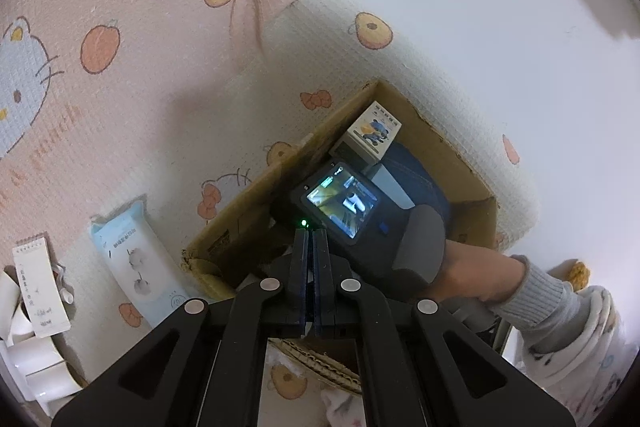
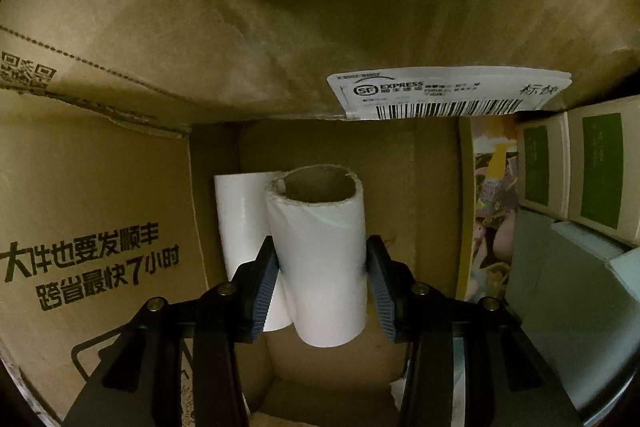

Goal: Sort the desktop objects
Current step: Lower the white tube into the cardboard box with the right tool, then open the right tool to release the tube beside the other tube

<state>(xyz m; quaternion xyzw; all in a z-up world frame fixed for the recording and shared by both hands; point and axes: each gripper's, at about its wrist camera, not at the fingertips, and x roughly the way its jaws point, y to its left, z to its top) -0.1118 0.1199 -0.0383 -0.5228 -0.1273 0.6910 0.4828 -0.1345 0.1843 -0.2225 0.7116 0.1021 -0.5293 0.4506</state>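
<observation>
My right gripper is down inside the cardboard box, clamped on a white paper roll beside a second roll. The box label reads "SF EXPRESS". My left gripper is fully closed and empty above the box.

Left view bright, washed-out — right view dim (fisheye-warped edges).

A bed covered by a pink cartoon-cat blanket carries an open cardboard box. Just beside the box, toward the camera, lies a pale blue tissue pack. Beyond that pack, farther from the box, lie a spiral notepad and white paper rolls.
</observation>
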